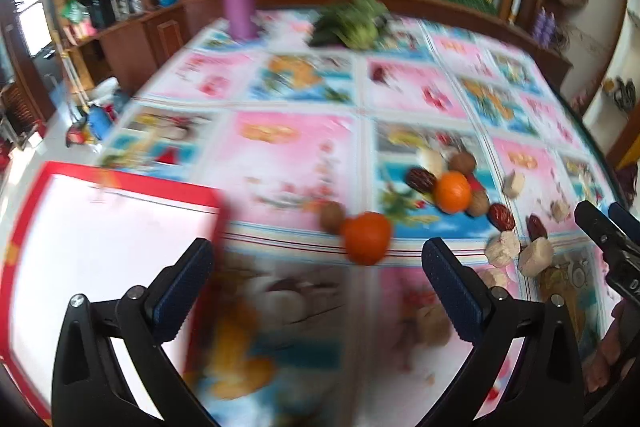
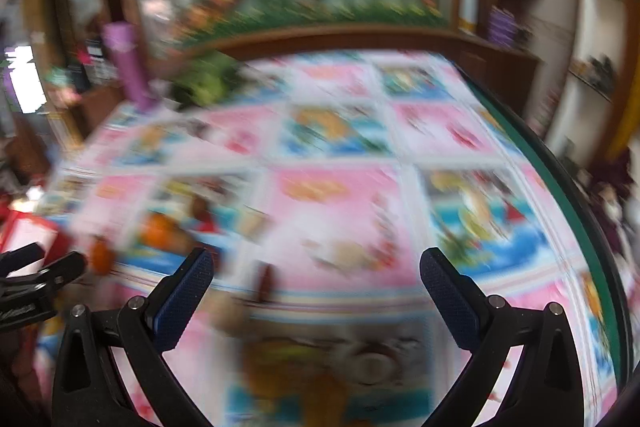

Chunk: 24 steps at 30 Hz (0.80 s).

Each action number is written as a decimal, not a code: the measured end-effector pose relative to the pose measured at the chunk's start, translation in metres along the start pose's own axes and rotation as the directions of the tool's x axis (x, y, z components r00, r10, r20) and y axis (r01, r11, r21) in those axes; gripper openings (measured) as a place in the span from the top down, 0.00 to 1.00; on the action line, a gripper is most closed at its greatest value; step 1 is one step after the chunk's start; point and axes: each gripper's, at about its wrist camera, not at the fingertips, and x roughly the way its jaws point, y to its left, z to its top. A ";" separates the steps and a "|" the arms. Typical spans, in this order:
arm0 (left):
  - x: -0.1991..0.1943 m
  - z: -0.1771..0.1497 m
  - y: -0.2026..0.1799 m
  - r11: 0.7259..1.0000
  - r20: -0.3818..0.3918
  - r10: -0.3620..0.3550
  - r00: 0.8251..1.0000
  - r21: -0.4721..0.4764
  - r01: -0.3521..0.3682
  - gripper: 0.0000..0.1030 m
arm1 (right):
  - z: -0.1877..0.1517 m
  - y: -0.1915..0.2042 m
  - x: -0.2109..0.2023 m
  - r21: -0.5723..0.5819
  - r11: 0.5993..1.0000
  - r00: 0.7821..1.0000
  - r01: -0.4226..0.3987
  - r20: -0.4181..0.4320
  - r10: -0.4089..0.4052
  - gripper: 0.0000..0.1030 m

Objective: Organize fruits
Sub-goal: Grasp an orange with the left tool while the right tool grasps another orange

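Our left gripper (image 1: 316, 267) and right gripper (image 2: 316, 267) both gape wide and empty, a blurred tangerine (image 1: 367, 237) lying just right of the half-cropped red-rimmed tray (image 1: 160, 189).

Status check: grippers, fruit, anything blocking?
Left gripper open, empty. Right gripper open, empty. Near orange loose on tablecloth, red-rimmed tray left. Path unobstructed.
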 end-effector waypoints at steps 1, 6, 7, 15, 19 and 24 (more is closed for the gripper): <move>-0.006 -0.002 0.007 1.000 0.011 0.000 1.000 -0.004 0.000 0.00 | 0.004 0.010 0.001 -0.027 0.999 1.000 -0.031 -0.002 0.031 0.01; -0.021 -0.008 0.026 0.996 0.025 0.053 0.998 0.066 -0.054 0.00 | 0.014 0.055 0.028 -0.103 0.982 0.986 -0.160 -0.052 0.155 0.01; -0.017 -0.007 0.026 0.997 -0.015 0.036 0.999 0.074 -0.035 0.00 | 0.016 0.066 0.037 -0.130 0.974 0.982 -0.183 -0.065 0.176 0.02; -0.020 0.001 0.018 0.991 -0.050 -0.004 0.999 0.132 0.011 0.01 | 0.019 0.085 0.068 -0.177 0.939 0.953 -0.293 -0.129 0.274 0.24; -0.004 0.003 0.005 0.988 -0.096 -0.043 0.994 0.143 0.056 0.23 | 0.013 0.081 0.084 -0.157 0.923 0.925 -0.352 -0.208 0.318 0.50; 0.020 0.000 -0.011 0.982 -0.176 -0.122 0.977 0.123 0.145 0.39 | 0.011 0.075 0.086 -0.171 0.927 0.930 -0.332 -0.225 0.292 0.61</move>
